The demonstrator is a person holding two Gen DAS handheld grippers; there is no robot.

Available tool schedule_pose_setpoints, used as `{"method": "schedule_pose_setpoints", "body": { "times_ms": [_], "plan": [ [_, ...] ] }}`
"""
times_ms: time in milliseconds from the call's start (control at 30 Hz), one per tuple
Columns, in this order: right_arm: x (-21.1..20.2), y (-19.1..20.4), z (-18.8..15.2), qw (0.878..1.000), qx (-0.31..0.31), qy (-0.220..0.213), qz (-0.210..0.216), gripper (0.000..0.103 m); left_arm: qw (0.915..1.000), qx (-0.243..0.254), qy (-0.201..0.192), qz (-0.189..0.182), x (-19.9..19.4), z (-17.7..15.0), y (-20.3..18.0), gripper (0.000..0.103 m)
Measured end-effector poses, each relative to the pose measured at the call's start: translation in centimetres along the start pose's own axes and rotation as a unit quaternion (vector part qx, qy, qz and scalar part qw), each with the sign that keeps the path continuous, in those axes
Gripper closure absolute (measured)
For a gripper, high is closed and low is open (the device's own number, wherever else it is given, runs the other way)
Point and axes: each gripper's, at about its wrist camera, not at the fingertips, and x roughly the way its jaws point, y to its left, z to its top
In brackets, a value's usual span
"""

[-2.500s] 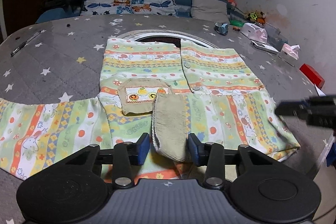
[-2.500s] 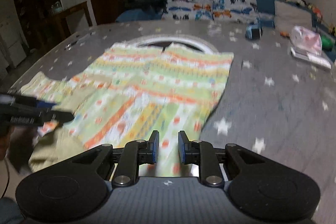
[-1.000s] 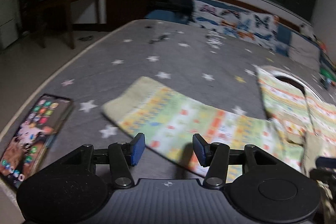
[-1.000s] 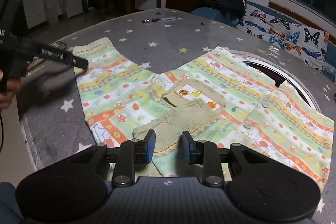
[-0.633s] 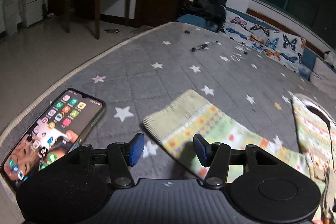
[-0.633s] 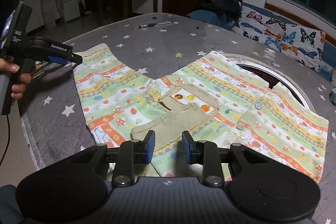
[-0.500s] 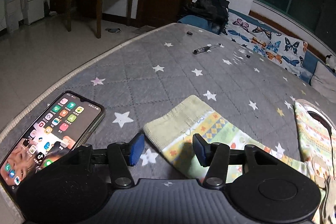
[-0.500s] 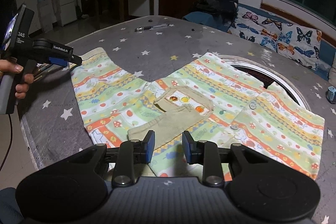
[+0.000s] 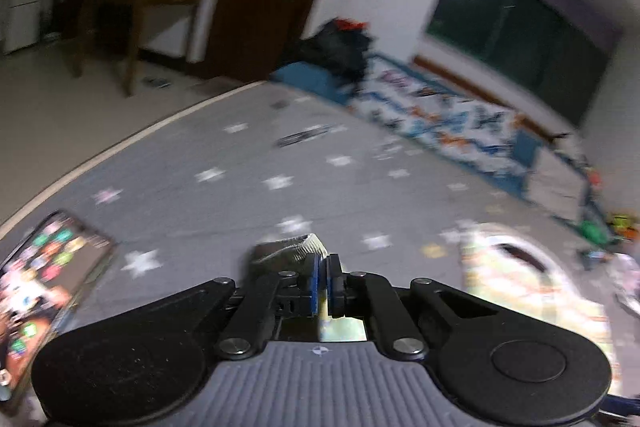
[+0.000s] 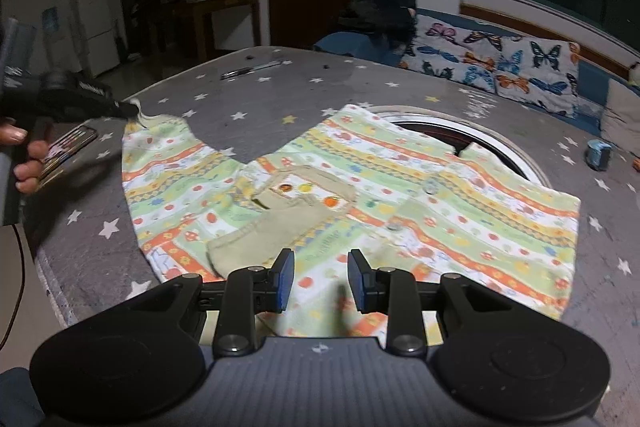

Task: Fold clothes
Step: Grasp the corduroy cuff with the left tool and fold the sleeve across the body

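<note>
So the shirt (image 10: pixel 360 195), a stripy kids' top with buttons and a beige chest pocket, is lying face up on the grey star-print bed cover (image 10: pixel 280 99), and it's looking partly folded to me. One sleeve is already sitting across the front with its beige cuff (image 10: pixel 256 235) resting just below the pocket, near the right gripper (image 10: pixel 320 279). The other sleeve (image 10: pixel 160 163) is stretched out to the side, and the left gripper (image 9: pixel 323 279) is pinching its ribbed cuff (image 9: pixel 288 253) between clenched fingers. In the right wrist view you can see that corner of the cuff getting tugged up off the cover while the rest of the sleeve is lying flat. The left wrist view is pretty blurry, so it seems to be moving fast. The right gripper is hanging over the hem edge with its fingers spread apart, holding nothing. My guess: this sleeve is going across the chest like the other one, and after that the body is needing at least one more fold. There's a phone (image 9: pixel 36 291) lying on the cover just beside that sleeve, so it's worth not dragging the fabric over it.
</note>
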Motion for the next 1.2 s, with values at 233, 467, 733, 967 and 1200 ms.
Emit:
{"method": "schedule_pose_setpoints", "body": {
  "times_ms": [233, 467, 733, 967, 1200],
  "plan": [
    [-1.5, -2.3, -0.8, 0.999, 0.035, -0.011, -0.02, 0.074, 0.9889, 0.059, -0.005, -0.136, -2.4, 0.4, -8.0, 0.101],
    [-2.6, -3.5, -1.4, 0.998, 0.05, -0.018, -0.028, 0.074, 0.9737, 0.133, 0.015, -0.184, -2.5, -1.9, -12.9, 0.101],
    [-2.3, -3.4, -1.4, 0.998, 0.049, -0.015, -0.026, 0.069, 0.9819, 0.172, 0.041, -0.067, 0.8, -4.4, -10.2, 0.091],
    [-1.2, -2.6, -1.0, 0.999, 0.042, -0.008, -0.015, 0.068, 0.9765, 0.209, 0.052, 0.001, 4.2, -5.4, -8.1, 0.066],
    [-0.6, -2.6, -1.0, 0.999, 0.043, 0.0, -0.015, 0.068, 0.9713, 0.228, 0.066, 0.016, 6.2, -6.1, -7.2, 0.068]
  ]
}}
